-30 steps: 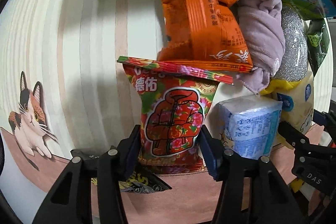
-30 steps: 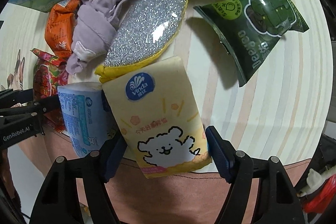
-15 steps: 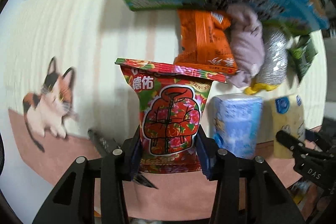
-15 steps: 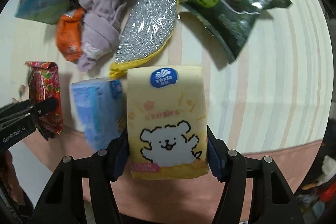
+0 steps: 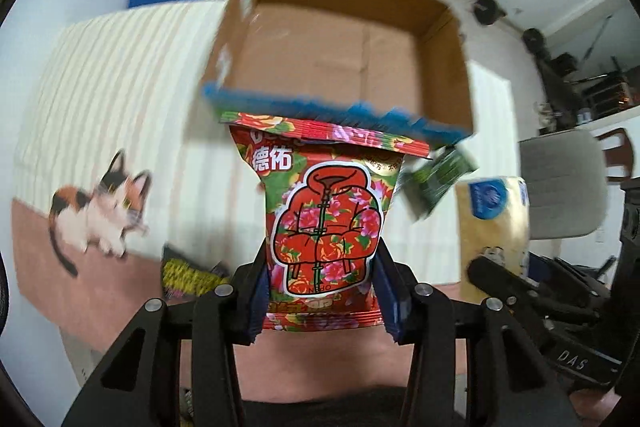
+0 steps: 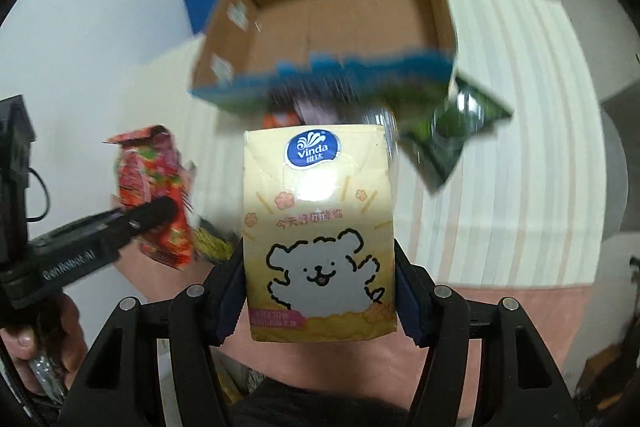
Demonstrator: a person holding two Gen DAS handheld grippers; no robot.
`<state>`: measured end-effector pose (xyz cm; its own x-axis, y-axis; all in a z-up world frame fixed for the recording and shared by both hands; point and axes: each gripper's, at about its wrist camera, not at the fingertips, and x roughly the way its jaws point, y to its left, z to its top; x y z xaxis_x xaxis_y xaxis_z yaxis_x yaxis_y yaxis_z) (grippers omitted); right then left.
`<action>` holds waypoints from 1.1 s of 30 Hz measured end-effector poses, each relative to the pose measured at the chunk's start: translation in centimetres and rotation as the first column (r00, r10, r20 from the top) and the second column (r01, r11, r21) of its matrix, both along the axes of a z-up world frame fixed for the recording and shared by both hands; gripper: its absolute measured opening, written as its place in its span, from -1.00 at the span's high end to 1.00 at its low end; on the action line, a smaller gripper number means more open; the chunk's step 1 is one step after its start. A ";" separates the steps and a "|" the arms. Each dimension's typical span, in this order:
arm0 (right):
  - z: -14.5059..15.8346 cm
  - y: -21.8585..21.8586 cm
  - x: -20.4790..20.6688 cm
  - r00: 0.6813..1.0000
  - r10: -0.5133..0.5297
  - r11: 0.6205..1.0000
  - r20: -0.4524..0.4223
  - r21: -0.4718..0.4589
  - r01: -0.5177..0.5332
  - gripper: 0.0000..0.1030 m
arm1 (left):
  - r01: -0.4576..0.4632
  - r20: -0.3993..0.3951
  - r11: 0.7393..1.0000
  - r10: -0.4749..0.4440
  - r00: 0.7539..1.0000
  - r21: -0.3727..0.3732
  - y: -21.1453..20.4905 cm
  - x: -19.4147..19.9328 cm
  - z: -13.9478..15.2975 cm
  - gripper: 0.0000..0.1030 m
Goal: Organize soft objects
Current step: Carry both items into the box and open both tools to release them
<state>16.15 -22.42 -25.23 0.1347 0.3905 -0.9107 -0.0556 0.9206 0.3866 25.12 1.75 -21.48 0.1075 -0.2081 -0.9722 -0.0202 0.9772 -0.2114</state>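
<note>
Snack pouch (image 5: 324, 227), red with a floral jacket print, sits upright between the pads of the left hand-held gripper (image 5: 322, 301), which is clamped on its lower part; the pouch is off the worktop (image 5: 100, 87) and just in front of the near rim of the cardboard box (image 5: 344, 55). We note the right hand-held gripper (image 6: 320, 301) likewise closed on a yellow tissue pack (image 6: 318, 227) with a white dog drawing, held clear of the surface and facing the same box.

We judge the task to be at an early stage: the box interior shows only bare cardboard where we can see it, and neither held item is yet inside. Still outside are a green packet (image 6: 452, 131) beside the box's right corner, and a dark yellow-printed wrapper (image 5: 188, 273) lying near the worktop's front edge.

Limits of inspection: the box's near wall and blue printed edge are motion-blurred in both views. In the right wrist view, orange and purple shapes show just below that edge, but we cannot identify them. The held packs screen the worktop directly behind them, and the box floor nearest us is hidden.
</note>
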 end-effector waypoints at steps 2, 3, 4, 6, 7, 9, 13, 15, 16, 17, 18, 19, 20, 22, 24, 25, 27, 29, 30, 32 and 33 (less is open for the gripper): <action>1.4 0.0 2.3 0.999 0.002 1.000 0.035 -0.009 -0.002 -0.28 | 0.020 0.012 1.000 -0.020 1.000 -0.017 -0.5 3.1 0.7 0.17; 1.9 -0.1 3.7 0.999 0.000 1.000 0.050 -0.018 0.001 -0.28 | 0.029 0.018 0.999 -0.029 0.999 -0.020 -0.7 4.6 0.8 0.17; 2.2 -0.3 5.2 0.998 -0.003 0.999 0.068 -0.033 0.006 -0.28 | 0.037 0.019 0.999 -0.037 0.999 -0.024 -1.6 6.5 1.3 0.17; 2.0 -0.4 8.7 0.996 -0.014 0.997 0.092 -0.073 0.020 -0.28 | 0.052 0.006 0.997 -0.052 0.999 -0.049 -1.8 10.6 0.8 0.17; 1.2 0.1 10.7 0.996 -0.022 0.996 0.091 -0.087 0.030 -0.28 | 0.055 -0.005 0.996 -0.056 0.998 -0.068 -1.8 12.5 0.3 0.17; 1.0 0.5 14.4 0.996 -0.037 0.993 0.079 -0.106 0.045 -0.28 | 0.064 -0.029 0.993 -0.067 0.997 -0.100 -2.2 16.5 -1.0 0.17; -3.1 0.8 20.7 0.997 -0.066 0.987 0.039 -0.144 0.071 -0.28 | 0.080 -0.067 0.991 -0.087 0.994 -0.110 -4.7 23.4 -3.6 0.17; -4.6 1.0 22.9 0.997 -0.066 0.985 0.028 -0.160 0.069 -0.28 | 0.105 -0.094 0.986 -0.118 0.989 -0.126 -6.3 26.0 -5.3 0.17; -5.5 1.2 24.3 0.998 -0.067 0.983 0.020 -0.168 0.069 -0.28 | 0.113 -0.114 0.985 -0.129 0.985 -0.134 -6.7 26.9 -6.4 0.17; -6.3 1.2 25.3 0.997 -0.071 0.982 0.016 -0.174 0.073 -0.28 | 0.118 -0.141 0.983 -0.138 0.980 -0.141 -7.0 27.9 -8.0 0.17; -6.9 1.3 26.3 0.997 -0.077 0.980 0.017 -0.181 0.078 -0.28 | 0.121 -0.154 0.982 -0.142 0.978 -0.142 -7.5 28.4 -8.6 0.17; -7.6 1.3 27.4 0.997 -0.081 0.979 0.018 -0.186 0.083 -0.28 | 0.126 -0.169 0.982 -0.149 0.974 -0.139 -7.7 29.0 -9.7 0.17; -8.4 1.2 28.2 0.996 -0.085 0.977 0.014 -0.193 0.086 -0.28 | 0.133 -0.183 0.982 -0.157 0.970 -0.137 -7.9 29.5 -10.7 0.17; -9.5 1.4 29.7 0.996 -0.086 0.975 0.006 -0.207 0.085 -0.28 | 0.143 -0.204 0.980 -0.170 0.964 -0.138 -8.6 30.4 -11.8 0.17; -10.3 1.6 30.4 0.997 -0.083 0.972 -0.004 -0.223 0.080 -0.28 | 0.154 -0.225 0.975 -0.188 0.956 -0.158 -9.0 31.0 -13.0 0.17; -10.7 1.7 30.6 0.996 -0.084 0.970 -0.009 -0.231 0.079 -0.28 | 0.154 -0.233 0.974 -0.190 0.954 -0.165 -9.5 31.4 -13.3 0.17; -11.1 2.1 31.1 0.997 -0.075 0.967 -0.007 -0.246 0.071 -0.28 | 0.151 -0.255 0.970 -0.197 0.947 -0.191 -9.9 31.8 -14.4 0.17; -11.2 2.6 31.4 0.997 -0.072 0.964 -0.005 -0.258 0.069 -0.28 | 0.157 -0.263 0.970 -0.204 0.943 -0.187 -10.3 31.9 -15.1 0.17; -11.4 2.8 31.7 0.997 -0.076 0.962 -0.005 -0.264 0.072 -0.28 | 0.163 -0.264 0.969 -0.209 0.941 -0.187 -10.3 32.1 -15.4 0.17; -11.8 2.9 32.1 0.997 -0.078 0.959 -0.005 -0.275 0.074 -0.28 | 0.170 -0.266 0.967 -0.218 0.939 -0.192 -10.7 32.0 -15.8 0.17; -12.0 2.9 32.4 0.997 -0.080 0.956 -0.006 -0.283 0.075 -0.28 | 0.165 -0.268 0.967 -0.214 0.939 -0.193 -10.7 32.1 -16.1 0.17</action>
